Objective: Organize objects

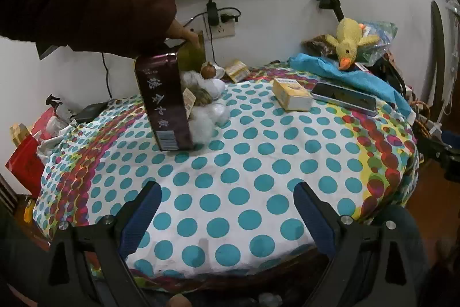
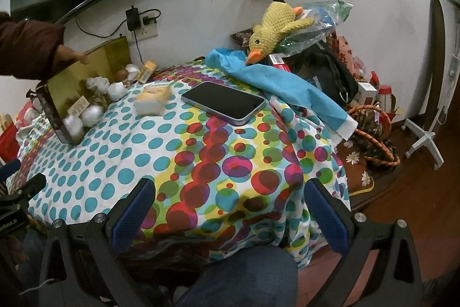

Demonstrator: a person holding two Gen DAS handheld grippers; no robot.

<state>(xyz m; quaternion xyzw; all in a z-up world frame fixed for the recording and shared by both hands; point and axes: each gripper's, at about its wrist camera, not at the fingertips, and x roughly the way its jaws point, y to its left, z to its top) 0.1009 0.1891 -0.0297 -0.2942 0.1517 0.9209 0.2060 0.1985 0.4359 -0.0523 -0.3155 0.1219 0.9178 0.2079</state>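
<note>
A dark purple tin box (image 1: 164, 102) stands tipped on its end on the dotted tablecloth (image 1: 258, 177), held at the top by a bare hand (image 1: 181, 32) in a brown sleeve. White wrapped balls (image 1: 207, 108) and a brown round item (image 1: 208, 70) spill beside it. In the right wrist view the tin's gold inside (image 2: 83, 76) faces me with the balls (image 2: 92, 112) in it. A small yellow box (image 1: 291, 97) and a phone (image 1: 343, 98) lie further right. My left gripper (image 1: 227, 209) and right gripper (image 2: 230, 209) are open and empty near the table's front edge.
A blue cloth (image 2: 276, 82) and a yellow plush duck (image 2: 273, 25) lie at the back right. A second yellow packet (image 1: 237, 70) sits by the wall. Bags and a basket (image 2: 371, 131) crowd the floor right of the table. My knee (image 2: 244, 278) is below.
</note>
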